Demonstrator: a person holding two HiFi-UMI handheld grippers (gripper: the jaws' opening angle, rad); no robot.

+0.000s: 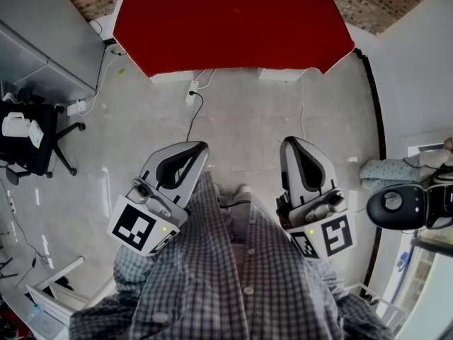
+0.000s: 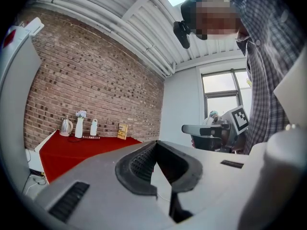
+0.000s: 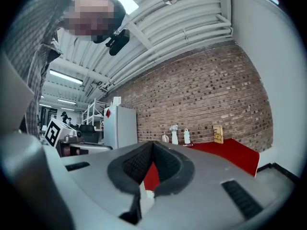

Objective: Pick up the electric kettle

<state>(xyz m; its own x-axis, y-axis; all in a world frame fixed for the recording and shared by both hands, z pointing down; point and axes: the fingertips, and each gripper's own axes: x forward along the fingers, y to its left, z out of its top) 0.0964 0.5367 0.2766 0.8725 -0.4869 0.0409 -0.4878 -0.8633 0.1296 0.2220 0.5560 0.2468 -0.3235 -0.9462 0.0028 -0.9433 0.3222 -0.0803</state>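
Stands on a grey floor (image 1: 248, 119) facing a red table (image 1: 233, 20), well back from it, in a checked shirt (image 1: 233, 282). Holds the left gripper (image 1: 198, 149) and the right gripper (image 1: 291, 143) out level, side by side and apart, both aimed toward the table. Has the left tongs fully closed, black pads meeting at the tips, nothing caught between them. Has the right tongs closed just the same, pads together and empty. Finds the kettle (image 2: 65, 126), a silver one, at the far left end of the table, upright, close against the brick wall (image 2: 96, 80) and well apart from both grippers. Places a white vase (image 2: 79, 127) with pale flowers just beside the kettle on its right, then a white bottle (image 2: 94, 127) near that, then a yellow box (image 2: 122, 131) farther along by the wall. Shows the same row small and distant in the right gripper view, past a white fridge (image 3: 120, 126) standing left of the table. Takes in a black office chair (image 1: 39, 144) at the left of the floor, and a white power strip (image 1: 191, 91) with its dark cord lying just in front of the table.
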